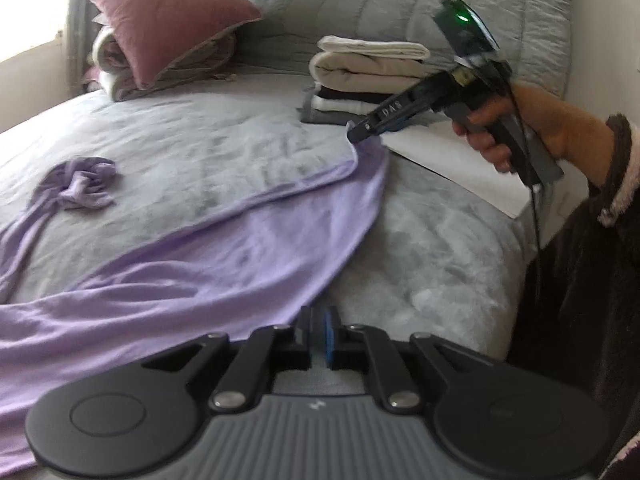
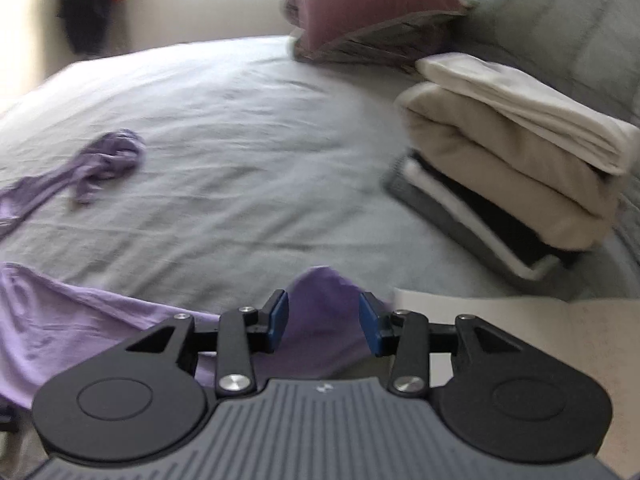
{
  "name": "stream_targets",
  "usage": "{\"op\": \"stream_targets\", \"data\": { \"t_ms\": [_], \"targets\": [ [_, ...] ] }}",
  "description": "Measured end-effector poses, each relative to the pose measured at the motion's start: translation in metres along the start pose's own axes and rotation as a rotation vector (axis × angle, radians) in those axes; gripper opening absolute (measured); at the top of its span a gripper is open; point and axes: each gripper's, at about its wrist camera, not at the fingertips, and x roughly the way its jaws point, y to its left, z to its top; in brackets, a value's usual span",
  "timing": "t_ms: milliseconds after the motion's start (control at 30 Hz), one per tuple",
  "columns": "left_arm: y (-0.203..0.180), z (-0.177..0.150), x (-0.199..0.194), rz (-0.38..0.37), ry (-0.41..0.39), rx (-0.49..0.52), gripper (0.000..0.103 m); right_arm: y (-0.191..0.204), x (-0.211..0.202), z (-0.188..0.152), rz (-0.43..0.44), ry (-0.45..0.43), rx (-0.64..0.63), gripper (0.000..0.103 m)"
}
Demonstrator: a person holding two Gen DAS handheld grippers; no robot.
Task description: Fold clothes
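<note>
Right wrist view is blurred: right gripper (image 2: 323,322) spread around the lilac garment (image 1: 224,280) (one sleeve bunched); left gripper (image 1: 320,338) nearly pressed together, its grip unclear.

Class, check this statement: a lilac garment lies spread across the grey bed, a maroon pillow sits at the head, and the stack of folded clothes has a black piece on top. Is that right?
Not quite. The top piece of the stack of folded clothes is white, not black; a dark layer sits lower down. The right wrist view shows it. The lilac garment, grey bed and maroon pillow are as stated.
</note>
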Motion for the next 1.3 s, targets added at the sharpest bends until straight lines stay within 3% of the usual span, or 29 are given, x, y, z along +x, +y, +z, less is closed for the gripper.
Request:
{"op": "stream_targets", "data": {
  "t_ms": [133, 400, 733, 867, 967, 1067, 1300],
  "targets": [
    [0.023, -0.007, -0.012, 0.088, -0.009, -0.083, 0.020, 0.033, 0.006, 0.001, 0.154, -0.022, -0.083, 0.043],
    [0.069, -0.032, -0.039, 0.221, -0.021, -0.273, 0.021, 0.107, 0.024, 0.000, 0.331, -0.016, -0.254, 0.043],
    [0.095, -0.058, -0.072, 0.321, -0.056, -0.330, 0.025, 0.176, 0.032, 0.004, 0.515, -0.049, -0.294, 0.043],
    [0.100, -0.069, -0.077, 0.319, -0.052, -0.339, 0.025, 0.190, 0.043, 0.002, 0.525, -0.054, -0.304, 0.043],
    [0.097, -0.073, -0.078, 0.316, -0.051, -0.315, 0.026, 0.194, 0.052, -0.003, 0.514, -0.049, -0.308, 0.035],
    [0.096, -0.075, -0.080, 0.312, -0.051, -0.301, 0.026, 0.194, 0.052, -0.002, 0.537, -0.065, -0.294, 0.003],
    [0.094, -0.076, -0.080, 0.309, -0.047, -0.290, 0.026, 0.185, 0.051, 0.006, 0.437, -0.125, -0.215, 0.001]
  ]
}}
